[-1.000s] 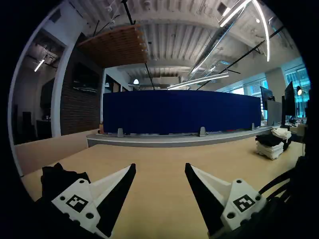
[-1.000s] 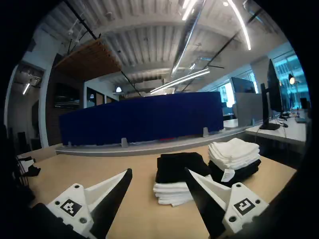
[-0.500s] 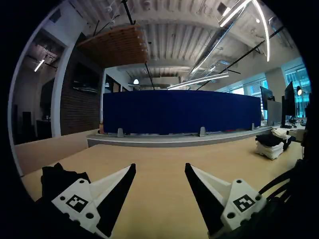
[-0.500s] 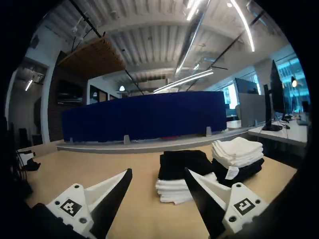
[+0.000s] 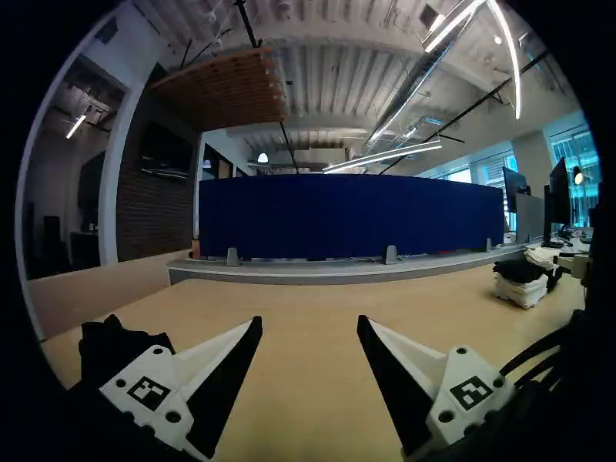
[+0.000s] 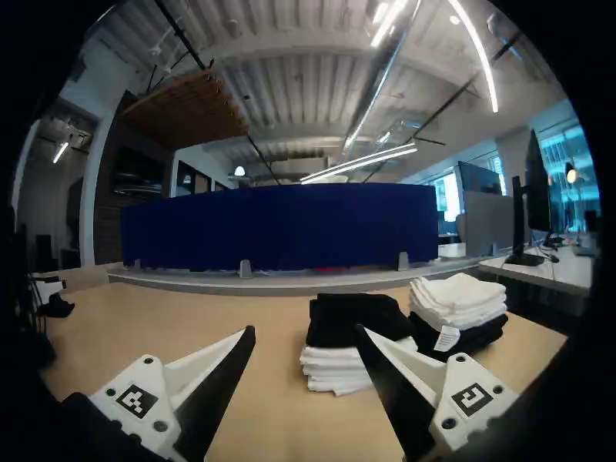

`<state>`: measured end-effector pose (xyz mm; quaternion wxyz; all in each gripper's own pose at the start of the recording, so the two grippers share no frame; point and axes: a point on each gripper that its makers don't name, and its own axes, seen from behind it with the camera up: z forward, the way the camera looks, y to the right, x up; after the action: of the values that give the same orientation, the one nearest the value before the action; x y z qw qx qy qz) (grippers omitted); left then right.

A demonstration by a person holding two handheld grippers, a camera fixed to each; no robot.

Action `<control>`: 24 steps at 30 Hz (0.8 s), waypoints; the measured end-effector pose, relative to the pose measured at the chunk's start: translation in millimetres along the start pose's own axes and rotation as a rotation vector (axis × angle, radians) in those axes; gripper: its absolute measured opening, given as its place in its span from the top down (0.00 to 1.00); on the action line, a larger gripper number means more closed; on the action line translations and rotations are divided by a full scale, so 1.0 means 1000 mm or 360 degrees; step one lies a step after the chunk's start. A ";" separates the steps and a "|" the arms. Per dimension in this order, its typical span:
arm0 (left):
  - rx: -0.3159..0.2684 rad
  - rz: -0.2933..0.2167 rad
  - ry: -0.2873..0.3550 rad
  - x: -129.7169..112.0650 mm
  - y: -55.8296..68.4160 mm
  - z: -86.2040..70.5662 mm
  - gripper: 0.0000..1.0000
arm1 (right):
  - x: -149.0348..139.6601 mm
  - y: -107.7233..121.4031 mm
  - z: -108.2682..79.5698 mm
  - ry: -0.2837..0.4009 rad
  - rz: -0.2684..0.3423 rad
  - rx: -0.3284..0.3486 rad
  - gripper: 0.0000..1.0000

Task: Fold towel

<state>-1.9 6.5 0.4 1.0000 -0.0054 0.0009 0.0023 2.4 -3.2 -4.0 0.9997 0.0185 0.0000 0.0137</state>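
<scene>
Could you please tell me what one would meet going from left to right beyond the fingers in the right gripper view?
Black-topped towel stack → white-topped towel stack → monitor on the neighbouring desk.

The left gripper view sits low, just above the tan surface [image 5: 323, 304]. It looks flat across it to the blue wall [image 5: 346, 215] at the back. The towel stacks [image 5: 526, 281] look small and far at its right edge. The right gripper view sits low too and faces the same wall, but the stacks are close, at lower middle. Both views share the surface, wall and stacks.
</scene>
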 end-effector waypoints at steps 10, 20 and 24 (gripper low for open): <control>0.0000 0.0000 0.0000 0.000 -0.001 -0.001 0.09 | -0.001 0.002 0.001 -0.0001 -0.0047 -0.0023 0.00; 0.0000 0.0000 0.0000 0.000 0.000 -0.001 0.09 | -0.002 0.003 0.001 -0.0002 -0.0045 -0.0023 0.00; 0.0000 0.0000 0.0000 0.000 0.000 -0.001 0.09 | -0.002 0.003 0.001 -0.0001 -0.0045 -0.0023 0.00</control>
<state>-1.8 6.3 -0.3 1.0000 -0.0054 0.0010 0.0022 0.1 -0.3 -3.3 0.9999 0.0111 -0.0003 -0.0006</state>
